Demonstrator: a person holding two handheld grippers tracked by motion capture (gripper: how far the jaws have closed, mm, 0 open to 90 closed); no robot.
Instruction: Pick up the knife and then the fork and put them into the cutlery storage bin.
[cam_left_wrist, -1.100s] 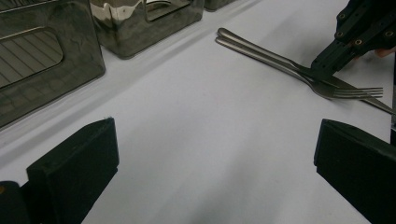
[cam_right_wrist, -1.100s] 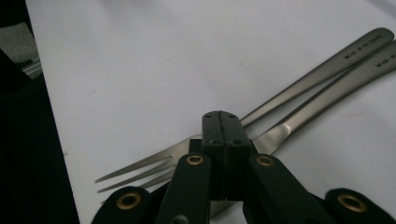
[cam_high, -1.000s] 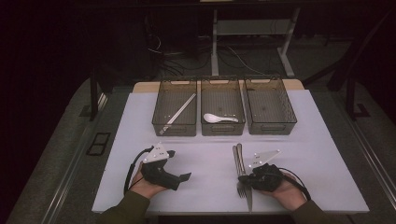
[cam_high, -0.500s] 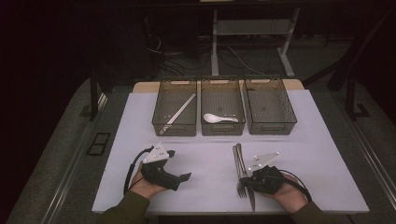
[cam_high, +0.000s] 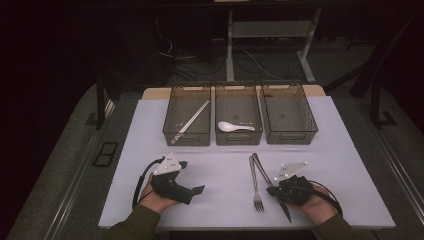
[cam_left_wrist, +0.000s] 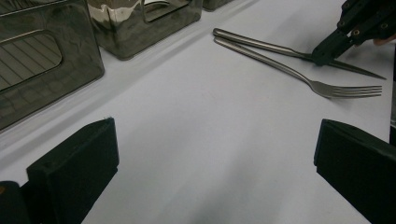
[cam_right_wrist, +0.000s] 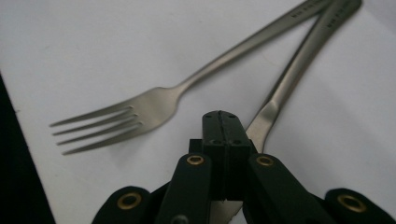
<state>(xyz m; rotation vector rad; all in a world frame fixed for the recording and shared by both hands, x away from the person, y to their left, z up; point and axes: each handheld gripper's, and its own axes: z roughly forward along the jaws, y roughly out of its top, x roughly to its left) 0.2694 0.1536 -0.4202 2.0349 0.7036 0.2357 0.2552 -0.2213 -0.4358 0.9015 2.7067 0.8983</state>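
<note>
Knife (cam_high: 274, 187): plain matte steel table knife, lying flat on the white table top (cam_high: 220, 170), nearer the front edge than the three bins (cam_high: 239, 116). Handle end points toward the bins, blade runs back toward the person. Mid-section is covered where it is being pinched, so only the handle and the blade tip show from above. Small lettering stamped near the handle end, too small to read.

Fork (cam_high: 255, 182): same steel finish, four tines, flat on the table just left of the knife. Tines point toward the front edge. Its handle end meets the knife's handle end, forming a narrow V; whether they touch there, cannot tell.
</note>
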